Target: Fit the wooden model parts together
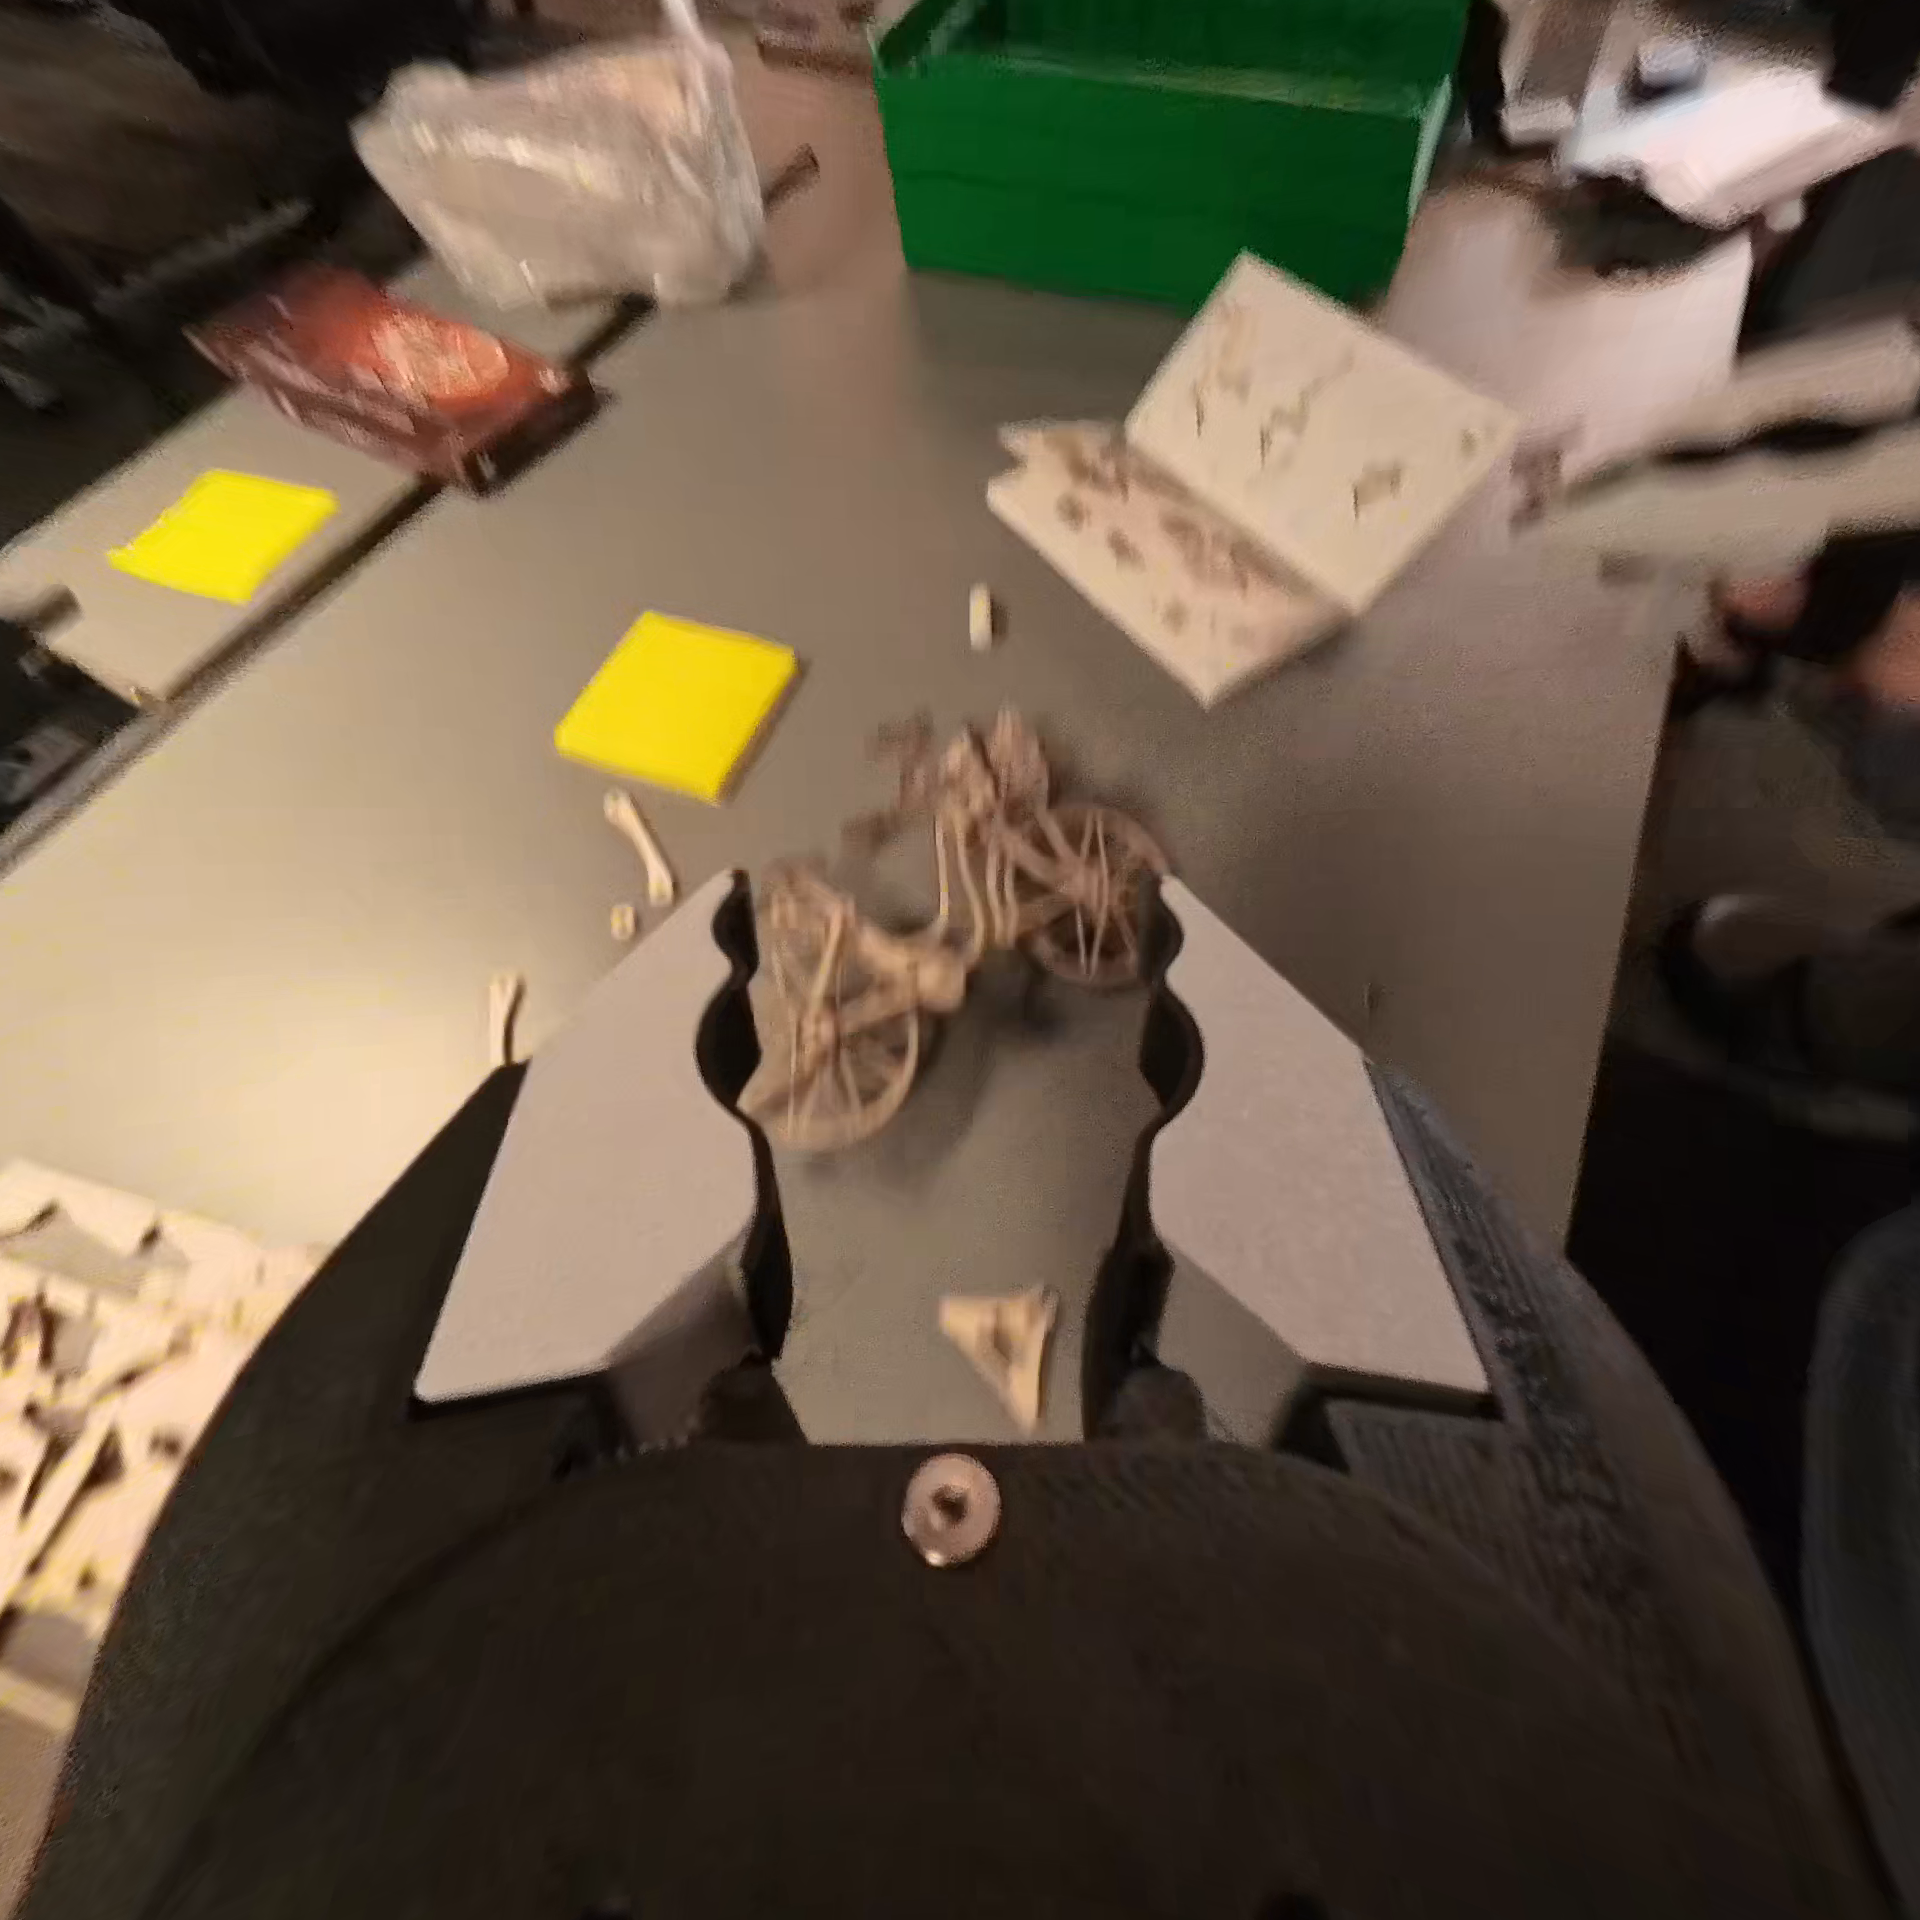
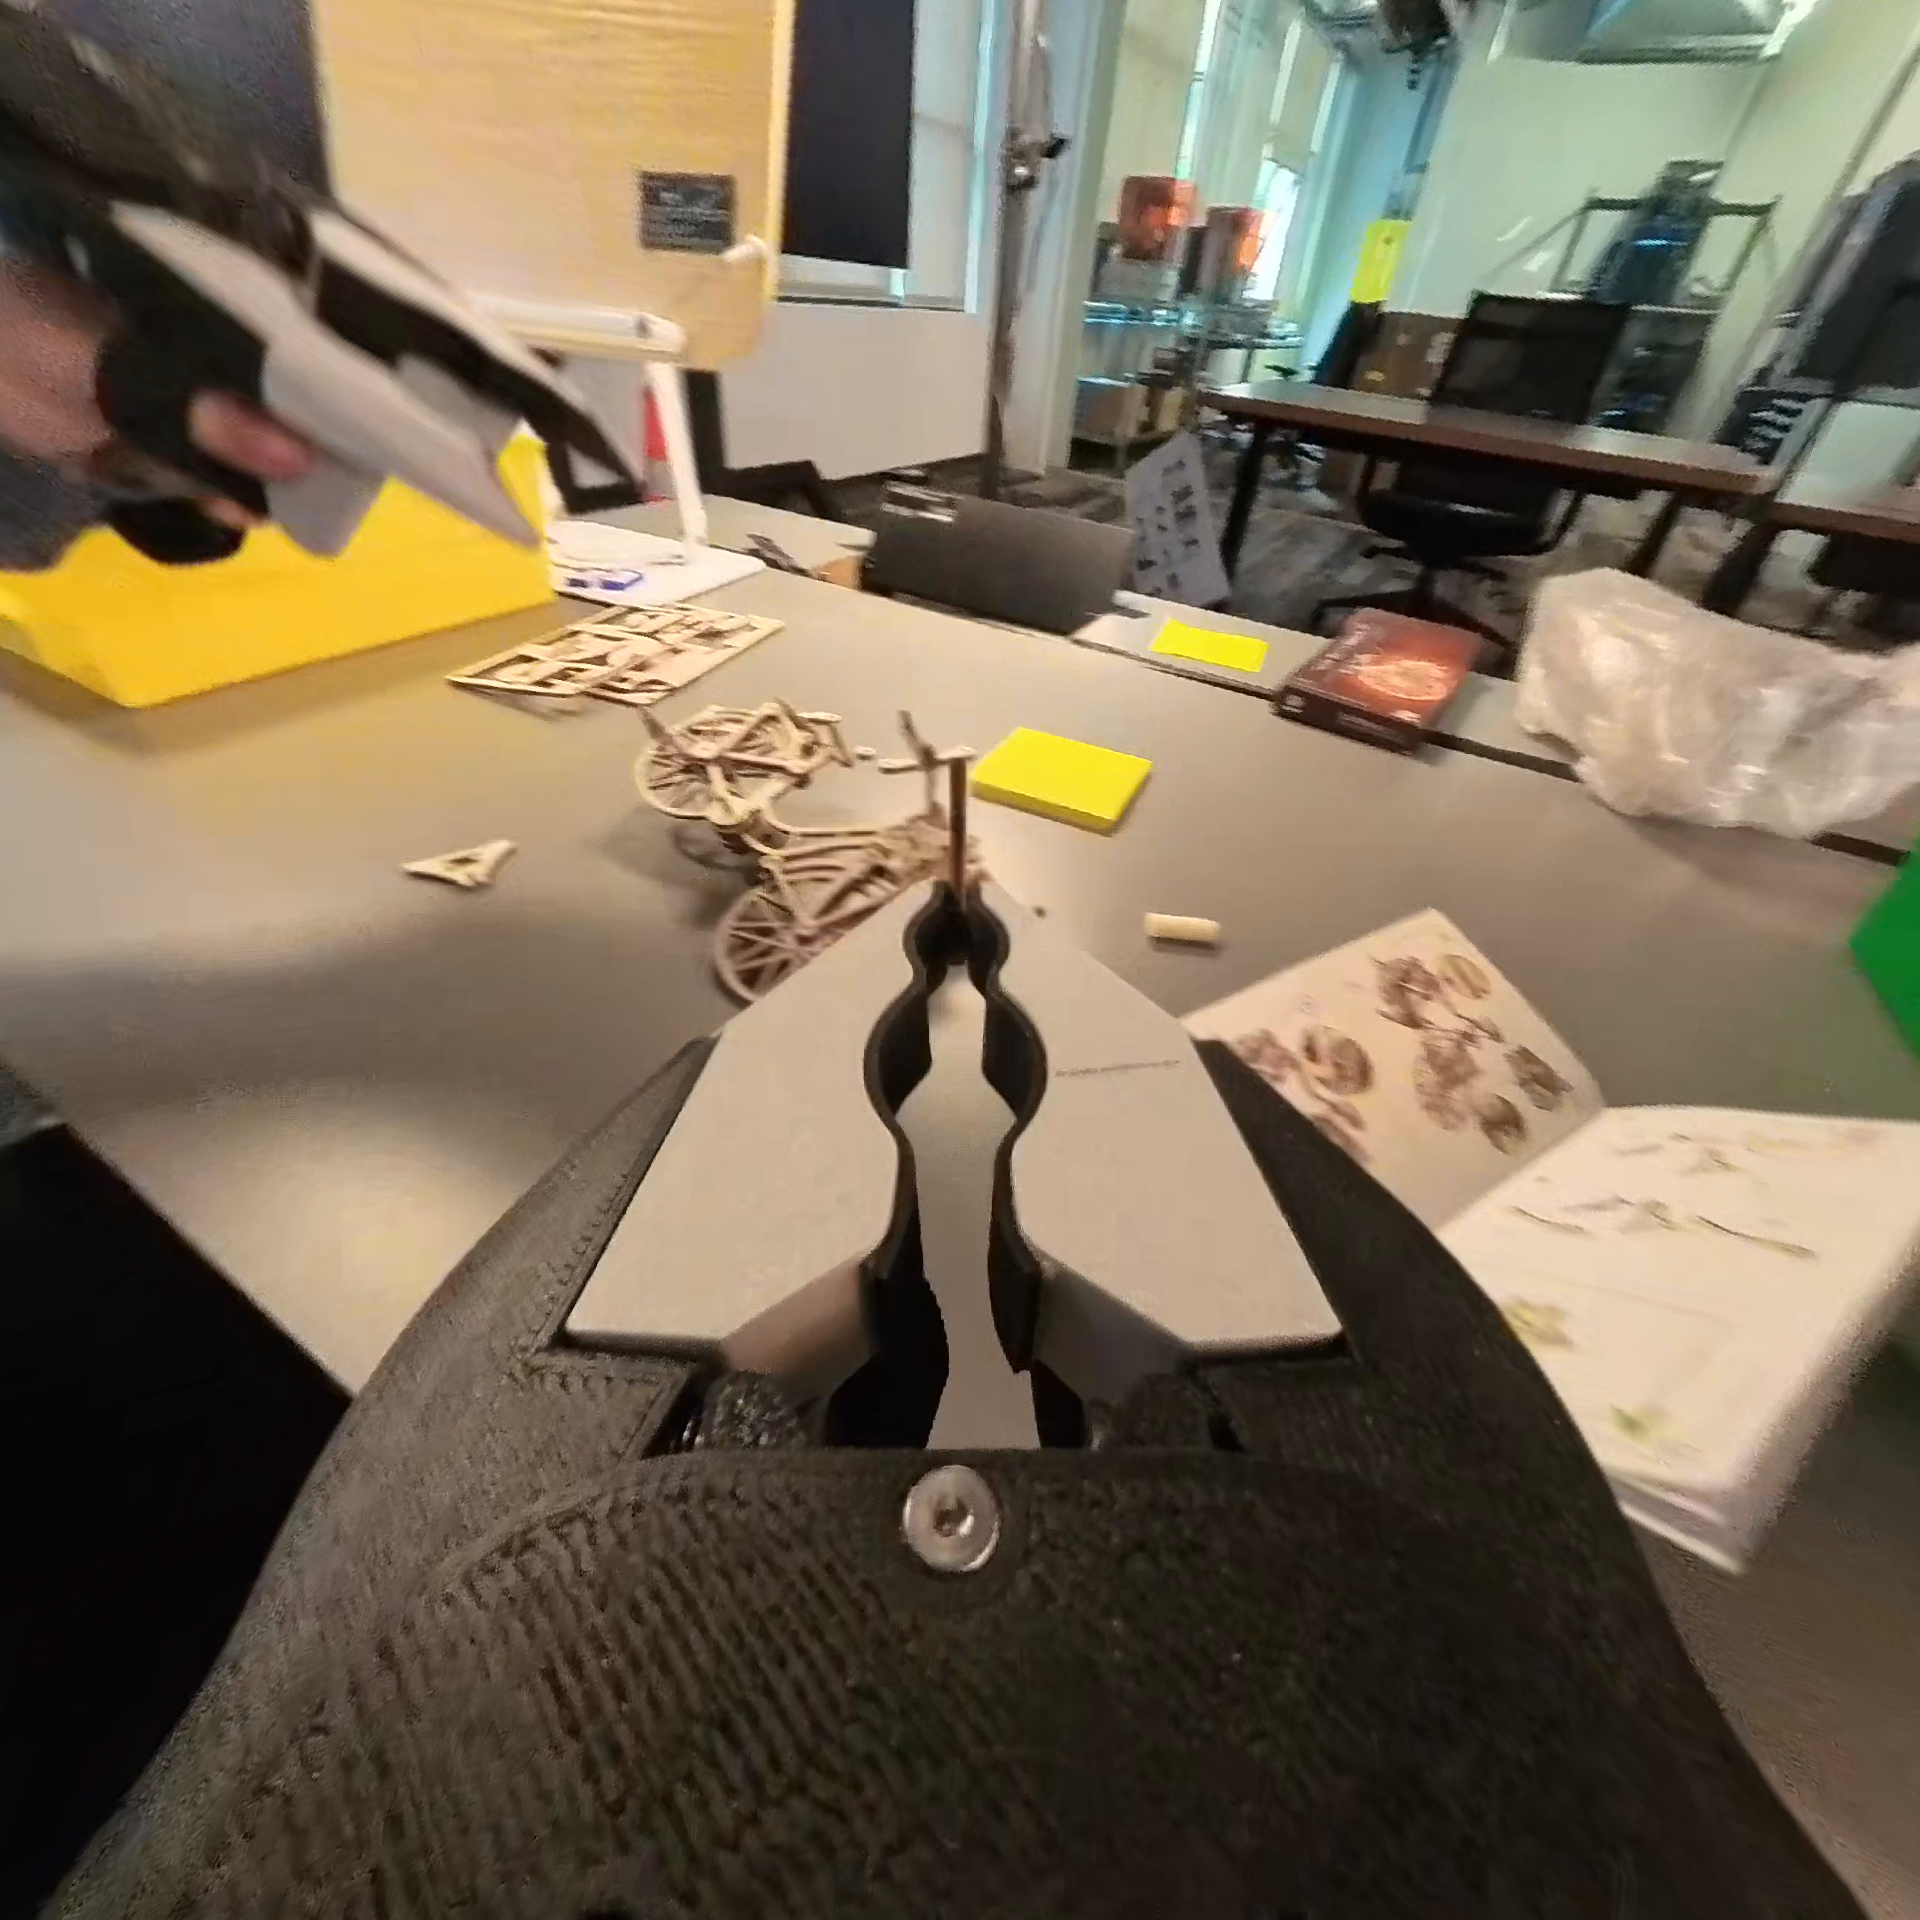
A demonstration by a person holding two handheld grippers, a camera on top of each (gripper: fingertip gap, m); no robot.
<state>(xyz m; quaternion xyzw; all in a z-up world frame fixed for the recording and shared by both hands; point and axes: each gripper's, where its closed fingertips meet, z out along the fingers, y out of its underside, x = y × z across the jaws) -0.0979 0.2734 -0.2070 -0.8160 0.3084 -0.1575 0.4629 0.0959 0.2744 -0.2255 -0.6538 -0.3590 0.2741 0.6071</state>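
Observation:
Two pale wooden bicycle models lie on the grey table (image 2: 260,935): one nearer my right gripper (image 2: 831,894) and one behind it (image 2: 727,769). My right gripper (image 2: 956,909) is shut on a thin wooden part (image 2: 956,821), seen edge-on and standing upright just over the nearer model. My left gripper (image 1: 951,904) is open and empty, held above the blurred models (image 1: 831,1018). It also shows at the upper left of the right wrist view (image 2: 343,343), in a hand. A small triangular wooden piece (image 1: 1003,1345) lies loose on the table, also visible in the right wrist view (image 2: 462,862).
An open instruction booklet (image 2: 1558,1195) lies right of the models. There are yellow pads (image 2: 1065,779), a yellow box (image 2: 260,613), a green box (image 1: 1143,135), a red-brown box (image 2: 1382,675), a plastic bag (image 2: 1714,707), punched part sheets (image 2: 613,649) and small loose pieces (image 2: 1184,928). It is some 15 cm from my left tips to the small triangular wooden piece (image 1: 1003,1345). Seen from the right wrist view (image 2: 469,862) as well.

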